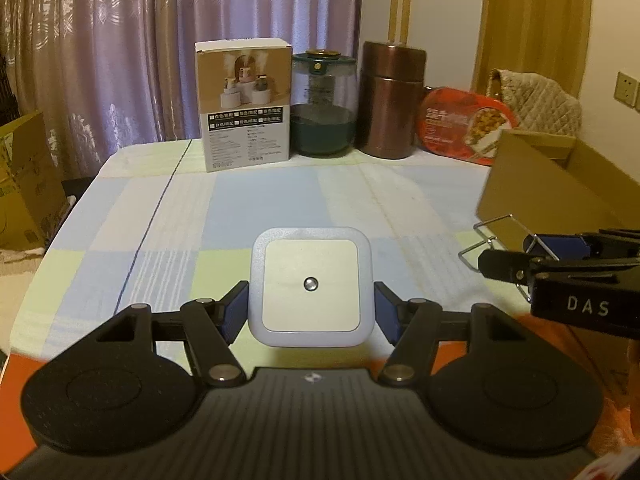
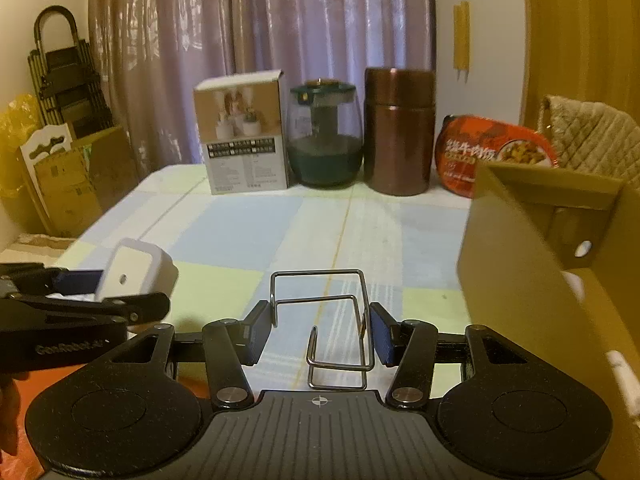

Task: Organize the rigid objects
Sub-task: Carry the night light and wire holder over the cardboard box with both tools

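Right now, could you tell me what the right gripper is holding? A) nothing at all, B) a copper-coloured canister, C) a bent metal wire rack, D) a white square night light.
C: in the right wrist view the right gripper has its blue pads closed against the sides of the bent metal wire rack, while the white square night light sits in the left gripper.

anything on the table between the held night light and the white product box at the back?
Nothing: in the left wrist view only bare checked tablecloth lies between the night light and the box.
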